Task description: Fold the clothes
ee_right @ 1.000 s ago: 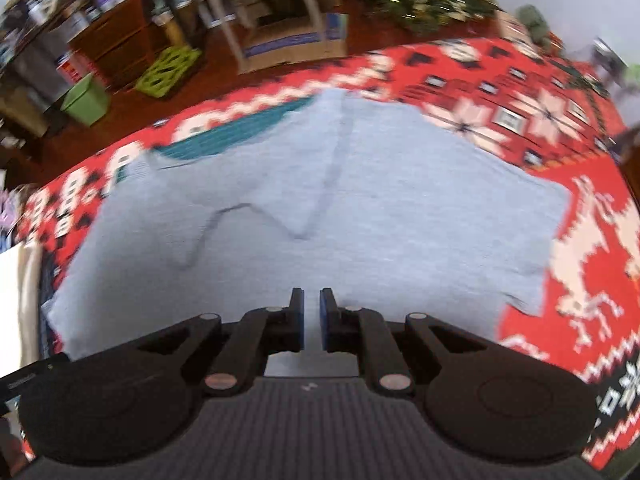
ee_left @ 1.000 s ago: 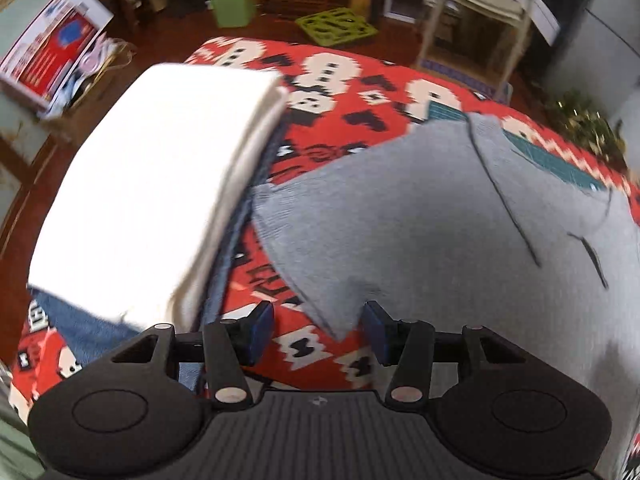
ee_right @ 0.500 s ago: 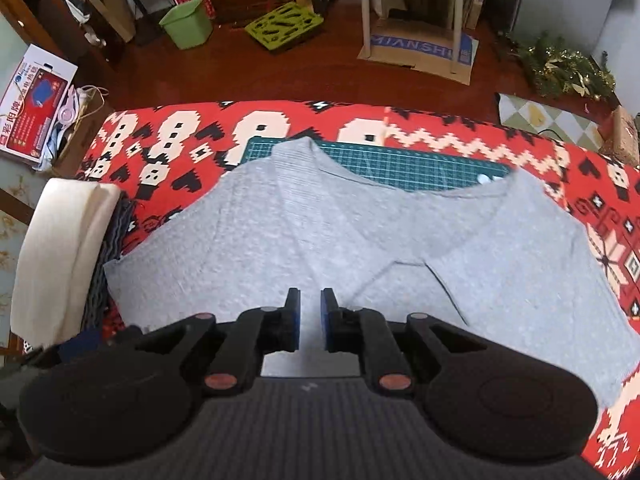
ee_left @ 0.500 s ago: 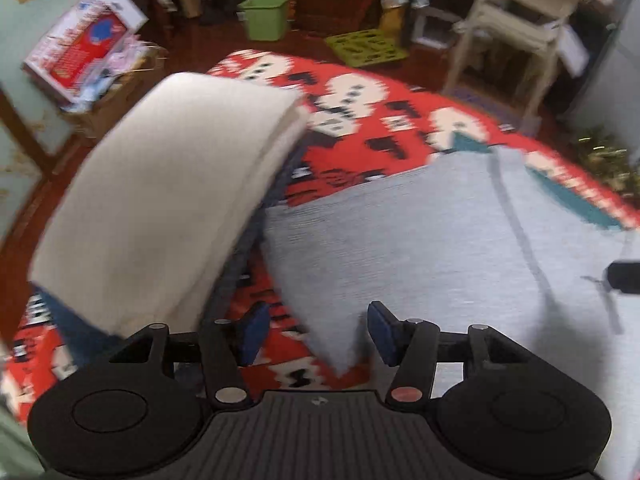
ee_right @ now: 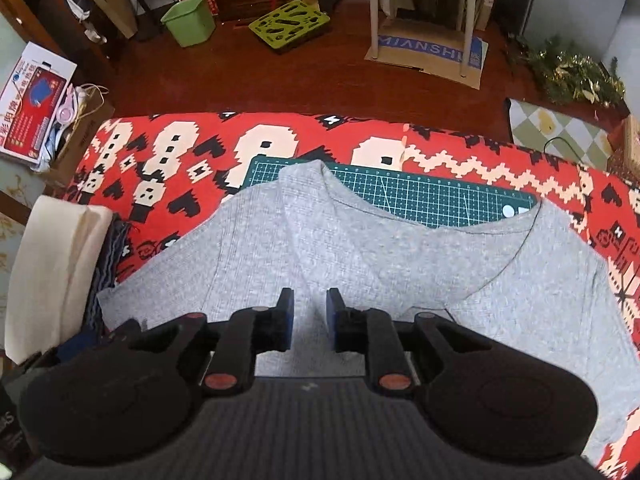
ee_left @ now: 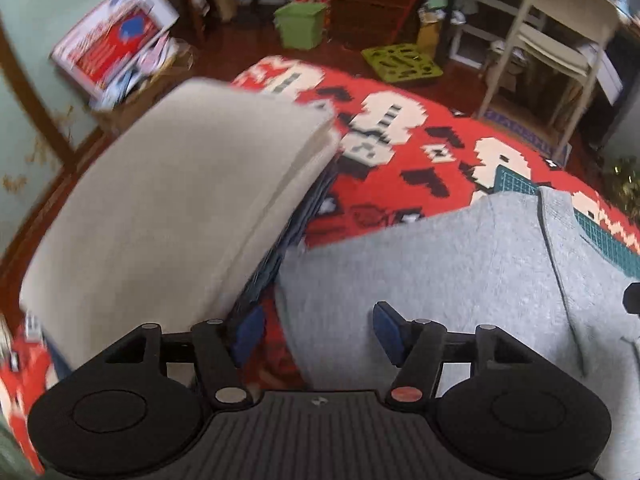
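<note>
Presently, step in hand: both grippers hover above a spread garment with nothing gripped, so the first fold looks about to begin, not yet made.
Grey shirt [ee_right: 400, 264]: lies flat on the red patterned cloth [ee_right: 168, 152], neckline at the far side over a green cutting mat [ee_right: 420, 196], one sleeve reaching left.
Left gripper [ee_left: 316, 330]: released, jaws wide apart, poised over the left sleeve edge of the grey shirt [ee_left: 420, 264]; nothing lies between the blue pads.
Right gripper [ee_right: 308, 316]: jaws parted by a narrow gap, empty, above the shirt's near middle.
Folded stack [ee_left: 168, 208]: a cream piece on darker blue cloth, just left of the sleeve; probably finished work.
Next move: likely lower the left gripper onto the sleeve edge, pinch it, and carry it rightward across the body; the right one needs a matching hem or shoulder grip.
</note>
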### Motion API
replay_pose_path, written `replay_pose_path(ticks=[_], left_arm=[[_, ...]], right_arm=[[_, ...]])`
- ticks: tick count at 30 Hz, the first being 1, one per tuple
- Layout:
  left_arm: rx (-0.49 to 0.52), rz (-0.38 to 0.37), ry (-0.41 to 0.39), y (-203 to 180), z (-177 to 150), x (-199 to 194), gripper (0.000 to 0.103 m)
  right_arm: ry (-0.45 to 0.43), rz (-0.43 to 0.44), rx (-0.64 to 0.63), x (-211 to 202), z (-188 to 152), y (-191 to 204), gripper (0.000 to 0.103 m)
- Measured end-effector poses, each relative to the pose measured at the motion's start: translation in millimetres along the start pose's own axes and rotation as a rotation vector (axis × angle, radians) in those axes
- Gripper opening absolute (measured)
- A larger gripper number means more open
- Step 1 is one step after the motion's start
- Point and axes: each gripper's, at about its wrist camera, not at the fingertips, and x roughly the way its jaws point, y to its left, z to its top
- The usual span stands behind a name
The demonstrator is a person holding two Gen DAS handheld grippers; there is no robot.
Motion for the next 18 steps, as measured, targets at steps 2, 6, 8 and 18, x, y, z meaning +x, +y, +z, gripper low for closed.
replay_pose_path(ticks=[2, 6, 8, 18], left_arm=[[0.022, 0.020, 0.004, -2.5, 3.2, 8.2, 0.059], [0.043, 0.026, 0.012, -5.8, 5.1, 16.2, 0.059], [0.069, 0.031, 0.006, -8.6, 3.8, 17.3, 0.059], [0.068, 0.016, 0.029, -4.2, 1.8, 16.3, 0.056]], right_arm=[[-0.011, 0.020, -0.013, 0.2, -3.8, -0.8, 0.023], [-0.021, 0.046, -0.015, 1.1, -13.7, -2.3, 0.026], [-0.024, 0.060, 0.005, 1.3, -18.7, -4.4, 0.027], [-0.025, 0.091, 0.109, -2.5, -39.1, -24.2, 0.033]])
